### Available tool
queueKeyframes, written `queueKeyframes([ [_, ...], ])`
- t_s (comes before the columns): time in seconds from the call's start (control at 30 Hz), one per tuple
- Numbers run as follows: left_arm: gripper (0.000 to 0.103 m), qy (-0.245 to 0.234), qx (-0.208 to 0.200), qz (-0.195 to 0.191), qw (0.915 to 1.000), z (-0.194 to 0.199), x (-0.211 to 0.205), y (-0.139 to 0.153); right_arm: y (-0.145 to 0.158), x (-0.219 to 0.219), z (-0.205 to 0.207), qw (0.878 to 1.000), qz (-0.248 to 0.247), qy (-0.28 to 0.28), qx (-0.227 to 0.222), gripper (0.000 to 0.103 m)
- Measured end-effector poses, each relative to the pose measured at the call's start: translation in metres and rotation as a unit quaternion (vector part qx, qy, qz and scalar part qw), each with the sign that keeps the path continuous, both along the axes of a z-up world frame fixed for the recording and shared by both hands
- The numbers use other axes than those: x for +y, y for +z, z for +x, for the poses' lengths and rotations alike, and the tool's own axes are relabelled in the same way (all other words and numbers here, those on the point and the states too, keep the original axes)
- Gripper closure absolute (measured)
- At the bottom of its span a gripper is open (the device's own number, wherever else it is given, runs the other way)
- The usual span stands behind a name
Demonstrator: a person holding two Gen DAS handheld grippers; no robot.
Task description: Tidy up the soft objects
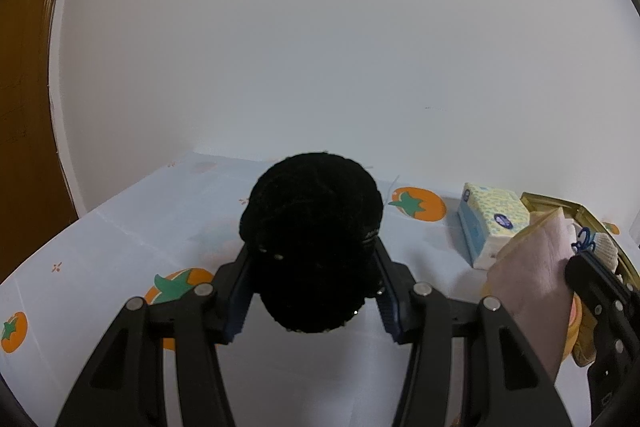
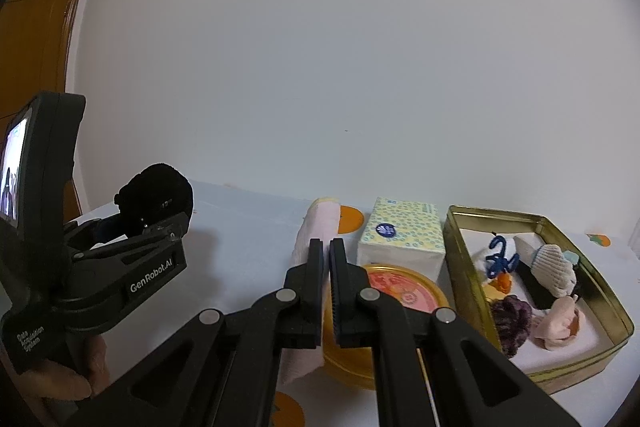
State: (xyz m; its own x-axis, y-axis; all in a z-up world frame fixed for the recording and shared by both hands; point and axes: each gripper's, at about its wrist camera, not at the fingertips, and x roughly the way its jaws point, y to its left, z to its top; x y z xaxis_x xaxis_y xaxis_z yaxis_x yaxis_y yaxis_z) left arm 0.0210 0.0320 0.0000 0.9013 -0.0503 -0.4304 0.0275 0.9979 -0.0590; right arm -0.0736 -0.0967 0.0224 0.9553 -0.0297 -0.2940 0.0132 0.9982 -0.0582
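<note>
Left gripper (image 1: 312,267): jaws standing partway apart and pressing on both sides of a black knit hat (image 1: 312,243), carrying it clear above the bench (image 1: 120,227). In the right wrist view the same gripper (image 2: 154,227) is showing at far left with a hand (image 2: 60,383) wrapping its grip.

Right gripper (image 2: 326,259): jaws clenched together on a thin fold of pale pink cloth (image 2: 316,227), which is hanging down beside them.

Tissue pack (image 2: 400,239): sitting just behind a round orange-lidded tin (image 2: 400,295).

Gold rectangular tin (image 2: 472,275): lying open at right, holding small soft items on a white lining.

Open room: the bench's left half, covered in persimmon-print cloth, is lying bare up to the white wall (image 1: 320,47).
</note>
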Motion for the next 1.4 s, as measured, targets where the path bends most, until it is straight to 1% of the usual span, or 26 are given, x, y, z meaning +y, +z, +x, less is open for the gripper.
queueKeyframes([
  [0.07,0.050,-0.004,-0.001,-0.001,1.0000,-0.002,-0.005,0.000,0.005,0.006,-0.012,1.000,-0.001,-0.003,-0.001,0.098],
  [0.4,0.050,-0.046,-0.018,0.006,0.9988,-0.020,-0.036,0.004,0.006,-0.015,-0.029,1.000,-0.005,-0.013,-0.005,0.098],
  [0.63,0.050,-0.085,-0.038,0.016,0.9955,-0.038,-0.067,0.007,0.008,-0.044,-0.045,1.000,-0.006,-0.025,-0.007,0.098],
  [0.7,0.050,-0.095,-0.044,0.013,0.9944,-0.043,-0.074,0.008,0.009,-0.053,-0.050,0.999,-0.008,-0.031,-0.009,0.098],
  [1.1,0.050,-0.153,-0.061,0.015,0.9862,-0.058,-0.126,0.008,0.010,-0.099,-0.060,0.998,-0.014,-0.058,-0.022,0.098],
  [1.4,0.050,-0.185,-0.063,0.018,0.9806,-0.061,-0.164,0.009,0.020,-0.150,-0.068,0.995,0.023,-0.086,-0.039,0.098],
])
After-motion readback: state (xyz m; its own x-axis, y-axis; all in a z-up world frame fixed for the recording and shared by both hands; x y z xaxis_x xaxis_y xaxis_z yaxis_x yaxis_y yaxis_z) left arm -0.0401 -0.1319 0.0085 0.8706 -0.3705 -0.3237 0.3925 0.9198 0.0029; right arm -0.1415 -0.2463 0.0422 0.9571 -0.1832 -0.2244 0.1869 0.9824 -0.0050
